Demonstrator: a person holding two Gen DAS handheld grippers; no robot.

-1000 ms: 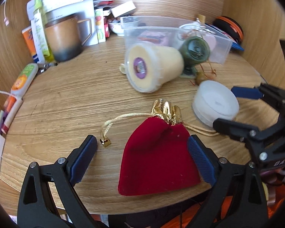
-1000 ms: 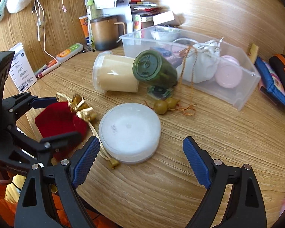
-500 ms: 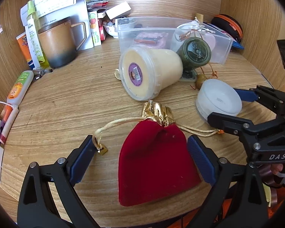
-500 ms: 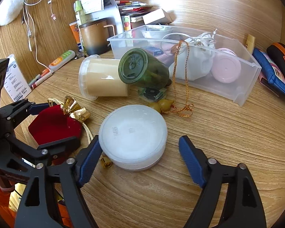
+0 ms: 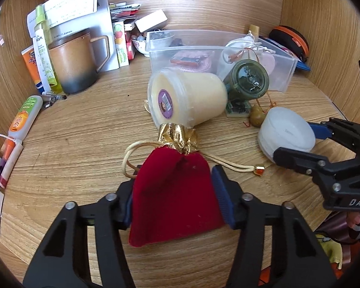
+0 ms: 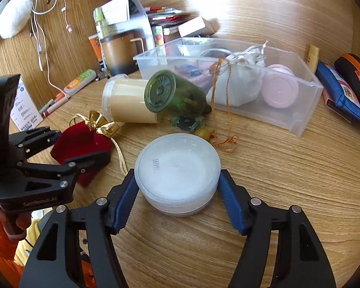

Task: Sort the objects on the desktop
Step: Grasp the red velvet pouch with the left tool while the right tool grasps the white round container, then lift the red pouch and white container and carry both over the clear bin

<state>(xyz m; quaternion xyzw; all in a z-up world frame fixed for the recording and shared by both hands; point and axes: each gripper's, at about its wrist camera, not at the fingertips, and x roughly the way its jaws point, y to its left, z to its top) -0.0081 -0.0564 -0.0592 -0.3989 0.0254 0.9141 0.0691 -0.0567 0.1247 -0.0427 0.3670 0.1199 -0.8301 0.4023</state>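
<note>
Left claw [image 5: 174, 193] pinches the red velvet drawstring pouch with a gold foil neck [image 5: 172, 189] between its blue pads, the pouch lying on the round wooden desk [image 5: 84, 129]; right claw [image 6: 177, 193] clasps the squat round frosted-white plastic tub [image 6: 177, 170] on both sides, tub resting on the desk; beyond them a cream lidded plastic cup [image 5: 187, 100] lies on its side, touching a tipped dark green glass jar [image 5: 246, 81]; behind stands a clear plastic bin [image 6: 309, 100].
</note>
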